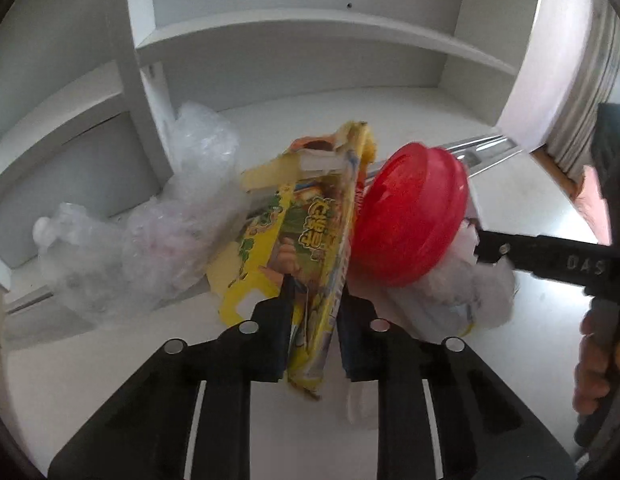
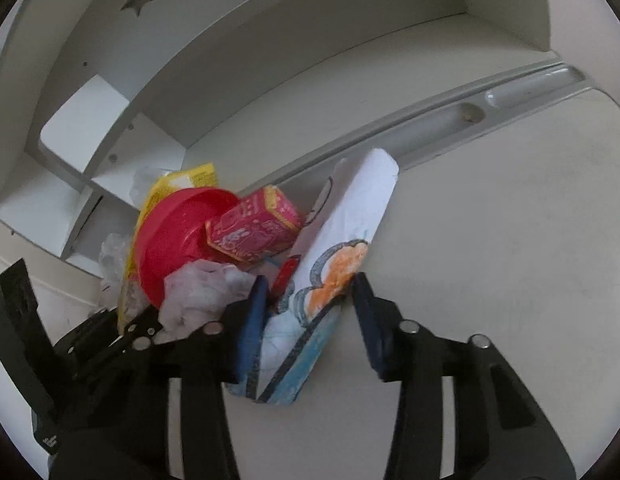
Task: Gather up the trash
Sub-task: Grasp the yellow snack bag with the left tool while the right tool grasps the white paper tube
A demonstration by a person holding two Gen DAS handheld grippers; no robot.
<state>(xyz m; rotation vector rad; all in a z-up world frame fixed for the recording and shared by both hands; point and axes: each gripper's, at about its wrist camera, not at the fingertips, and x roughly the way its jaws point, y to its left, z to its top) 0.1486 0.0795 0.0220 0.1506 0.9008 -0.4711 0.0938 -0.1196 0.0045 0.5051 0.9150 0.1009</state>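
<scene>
A pile of trash lies on the white desk [image 2: 490, 240]. My left gripper [image 1: 314, 320] is shut on a yellow printed snack packet [image 1: 310, 240]. Beside it lie a red plastic lid [image 1: 410, 212], crumpled white tissue [image 1: 470, 292] and clear bubble wrap [image 1: 149, 232]. My right gripper [image 2: 310, 312] is open around a white folded paper with an orange and blue drawing [image 2: 342, 248]. The red lid [image 2: 173, 240], a pink carton [image 2: 253, 228], tissue [image 2: 201, 292] and the yellow packet [image 2: 177, 184] lie to its left. The right gripper's finger shows in the left view [image 1: 550, 256].
White shelf compartments [image 1: 289, 28] stand behind the pile. A grooved pencil tray [image 2: 470, 112] runs across the desk behind the trash. A curtain [image 1: 590, 80] hangs at the far right. The person's hand [image 1: 598, 360] shows at the right edge.
</scene>
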